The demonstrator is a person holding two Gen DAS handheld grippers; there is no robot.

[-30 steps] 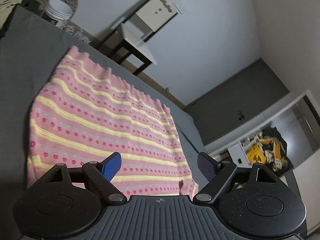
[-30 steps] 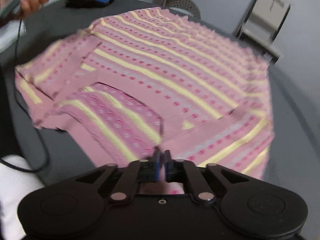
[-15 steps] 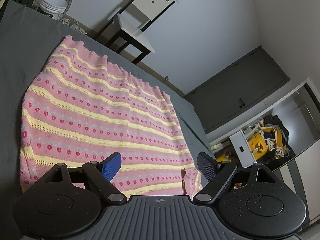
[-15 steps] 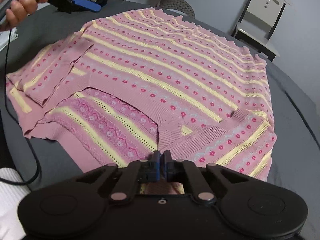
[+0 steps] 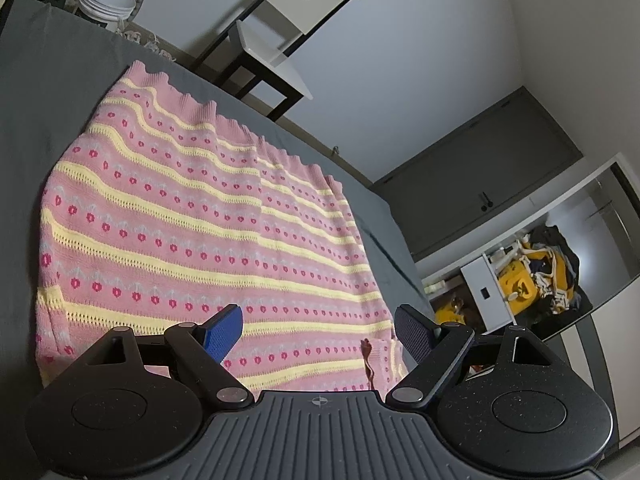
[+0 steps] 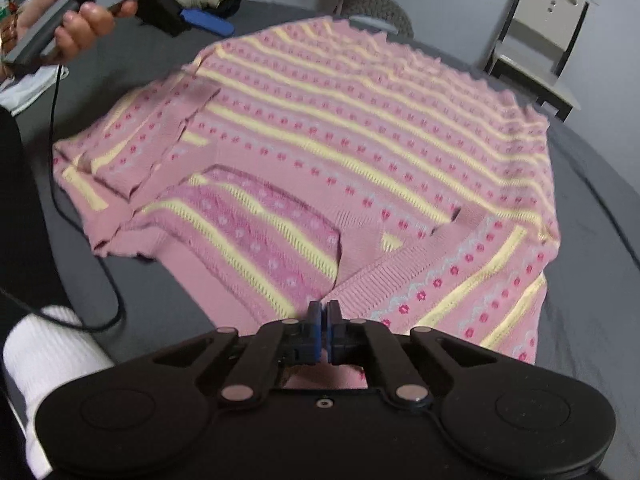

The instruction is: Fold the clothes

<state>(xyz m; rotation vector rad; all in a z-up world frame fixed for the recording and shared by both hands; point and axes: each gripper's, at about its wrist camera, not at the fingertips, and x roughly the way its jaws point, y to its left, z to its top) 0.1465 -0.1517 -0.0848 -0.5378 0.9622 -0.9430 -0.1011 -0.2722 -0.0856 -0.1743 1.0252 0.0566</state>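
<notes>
While right hand-held gripper [image 6: 323, 316] stays clamped on sweater [image 6: 360, 128], left hand-held gripper [image 5: 318, 330] risen

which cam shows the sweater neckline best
The right wrist view: the sweater lies spread with its V neckline open just ahead of the right gripper. The left wrist view shows only the striped body and scalloped hem, no neckline.

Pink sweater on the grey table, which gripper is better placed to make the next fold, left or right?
Probably right. The right gripper is shut on the sweater at its near edge; the left gripper hangs open, gripping nothing.
</notes>
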